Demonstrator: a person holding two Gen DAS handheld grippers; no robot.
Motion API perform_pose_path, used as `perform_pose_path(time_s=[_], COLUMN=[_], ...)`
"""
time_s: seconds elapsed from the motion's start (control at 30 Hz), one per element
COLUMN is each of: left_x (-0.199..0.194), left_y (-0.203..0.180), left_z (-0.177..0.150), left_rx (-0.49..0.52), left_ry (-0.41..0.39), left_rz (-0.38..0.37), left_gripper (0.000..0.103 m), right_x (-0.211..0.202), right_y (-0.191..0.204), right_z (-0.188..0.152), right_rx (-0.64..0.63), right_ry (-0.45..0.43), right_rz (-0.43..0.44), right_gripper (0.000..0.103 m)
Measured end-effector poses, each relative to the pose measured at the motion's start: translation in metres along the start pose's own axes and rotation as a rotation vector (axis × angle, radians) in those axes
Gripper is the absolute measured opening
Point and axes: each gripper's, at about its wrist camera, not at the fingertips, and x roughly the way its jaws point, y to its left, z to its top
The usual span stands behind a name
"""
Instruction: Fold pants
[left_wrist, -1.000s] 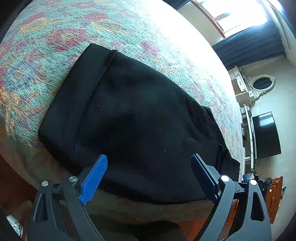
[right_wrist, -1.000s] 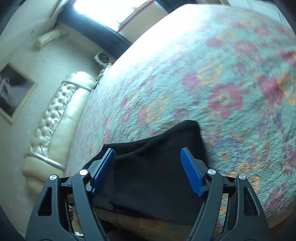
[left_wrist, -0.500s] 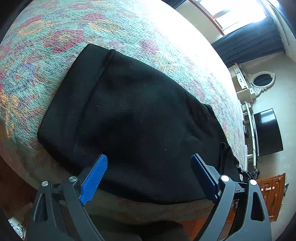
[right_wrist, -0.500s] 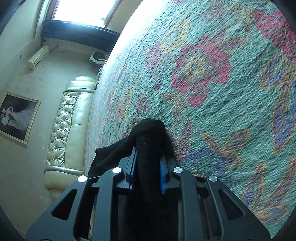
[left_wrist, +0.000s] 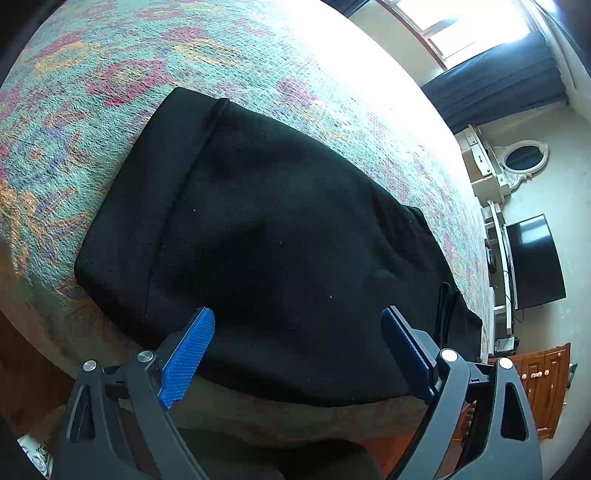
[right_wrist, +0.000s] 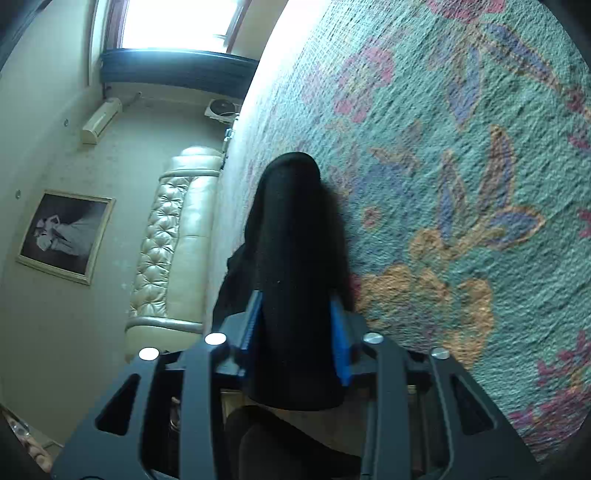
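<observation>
the black pants (left_wrist: 280, 251) are soft, matte knit, lying folded in a thick slab on a nubby woven bedspread (left_wrist: 110, 74) of teal with pink and orange flowers, near the bed's edge. a tufted cream headboard (right_wrist: 170, 236) and a framed picture (right_wrist: 66, 236) line the wall. the left hand-held gripper (left_wrist: 295, 354) hangs wide above the cloth; the right hand-held gripper (right_wrist: 295, 332) is closing, pinching a bunched fold of pants.

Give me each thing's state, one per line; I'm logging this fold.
Pants: folded, flat on the bedspread, one edge pinched.
Left gripper: jaws open, empty, over the pants' near edge.
Right gripper: jaws closing on a bunched fold of the pants.
TV: off.
</observation>
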Motion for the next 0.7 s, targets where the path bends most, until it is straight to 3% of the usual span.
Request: perform_pose_path(time_s=[0.17, 0.23, 0.33, 0.43, 0.53, 0.63, 0.7], left_x=[0.000, 0.000, 0.000, 0.000, 0.000, 0.001, 0.001], left_y=[0.000, 0.000, 0.000, 0.001, 0.001, 0.001, 0.000], left_z=[-0.001, -0.001, -0.001, -0.001, -0.001, -0.001, -0.001], left_rx=[0.001, 0.003, 0.002, 0.002, 0.004, 0.007, 0.007], left_ry=[0.000, 0.002, 0.002, 0.003, 0.002, 0.002, 0.002], left_rz=[-0.002, -0.004, -0.005, -0.005, -0.004, -0.002, -0.002], left_gripper=[0.090, 0.090, 0.090, 0.090, 0.090, 0.090, 0.090], right_x=[-0.003, -0.010, -0.020, -0.026, -0.023, -0.021, -0.021], right_y=[-0.008, -0.013, -0.015, -0.016, -0.012, -0.011, -0.005], right_z=[-0.002, -0.004, -0.012, -0.017, -0.020, -0.022, -0.023], right_rx=[0.030, 0.062, 0.065, 0.051, -0.027, -0.049, -0.039], right_ry=[-0.017, -0.023, -0.037, -0.035, -0.017, -0.017, -0.029], right_rz=[0.008, 0.059, 0.094, 0.088, -0.015, -0.062, -0.066], right_gripper=[0.020, 0.033, 0.039, 0.035, 0.021, 0.020, 0.026])
